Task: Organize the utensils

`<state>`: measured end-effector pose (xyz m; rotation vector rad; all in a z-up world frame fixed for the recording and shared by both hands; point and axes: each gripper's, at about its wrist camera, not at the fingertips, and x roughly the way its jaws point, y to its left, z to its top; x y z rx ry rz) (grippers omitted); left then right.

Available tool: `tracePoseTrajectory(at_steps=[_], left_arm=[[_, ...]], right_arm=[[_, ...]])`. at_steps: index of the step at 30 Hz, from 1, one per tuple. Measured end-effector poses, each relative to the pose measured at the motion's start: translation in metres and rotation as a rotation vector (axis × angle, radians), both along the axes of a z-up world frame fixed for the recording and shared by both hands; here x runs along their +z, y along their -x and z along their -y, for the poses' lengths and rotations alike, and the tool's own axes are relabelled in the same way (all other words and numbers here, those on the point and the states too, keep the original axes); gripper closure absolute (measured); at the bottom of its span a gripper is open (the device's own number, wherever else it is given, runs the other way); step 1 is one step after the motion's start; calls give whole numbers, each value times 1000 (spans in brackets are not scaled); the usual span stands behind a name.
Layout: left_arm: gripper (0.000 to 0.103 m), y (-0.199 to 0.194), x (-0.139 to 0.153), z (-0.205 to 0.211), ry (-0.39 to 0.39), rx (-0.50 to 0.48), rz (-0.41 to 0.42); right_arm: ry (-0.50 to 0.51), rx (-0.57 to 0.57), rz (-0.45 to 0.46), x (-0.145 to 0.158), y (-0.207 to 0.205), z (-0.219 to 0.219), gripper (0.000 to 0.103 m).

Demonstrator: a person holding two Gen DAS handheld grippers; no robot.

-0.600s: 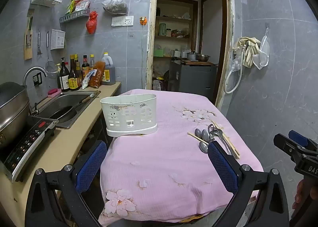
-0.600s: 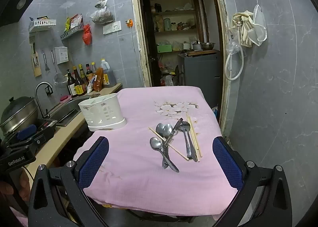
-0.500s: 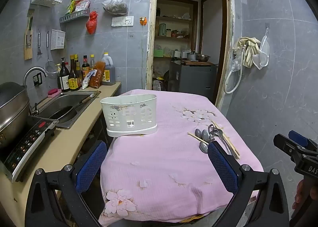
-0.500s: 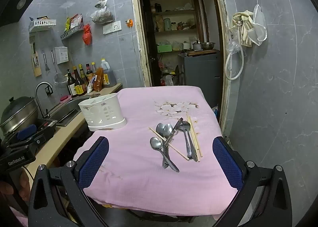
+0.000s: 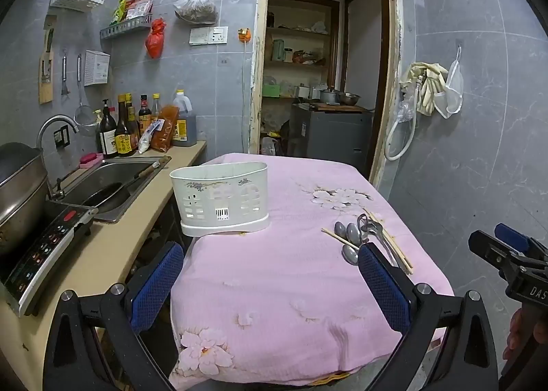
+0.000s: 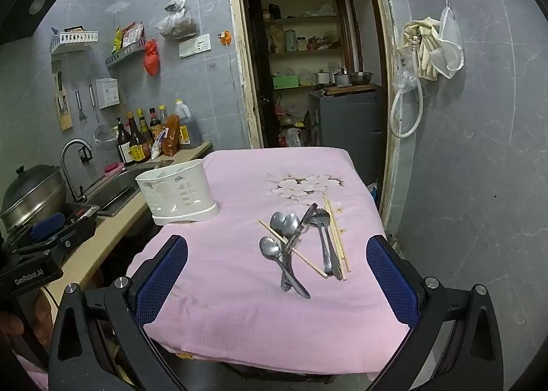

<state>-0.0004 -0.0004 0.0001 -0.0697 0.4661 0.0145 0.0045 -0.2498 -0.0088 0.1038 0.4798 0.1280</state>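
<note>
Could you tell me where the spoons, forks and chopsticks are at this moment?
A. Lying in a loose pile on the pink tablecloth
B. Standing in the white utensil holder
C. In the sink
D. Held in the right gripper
A: the spoons, forks and chopsticks lie piled on the pink tablecloth, apart from the white utensil holder.

Sauce bottles beside sink

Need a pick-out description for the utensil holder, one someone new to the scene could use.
Find the table under the pink floral cloth in the grey-tiled kitchen. On its corner nearest the sink stands a white plastic oval caddy with cut-out windows. It is the only upright container there; the loose metal spoons and wooden chopsticks lie flat, apart from it.
</note>
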Motion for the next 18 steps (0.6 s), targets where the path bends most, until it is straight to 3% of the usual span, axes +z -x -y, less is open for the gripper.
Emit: tracePoseTrajectory(at_steps=[18], left_arm=[[0, 0, 0, 0, -2, 1, -4]], right_arm=[[0, 5, -12, -5, -9, -5, 1]])
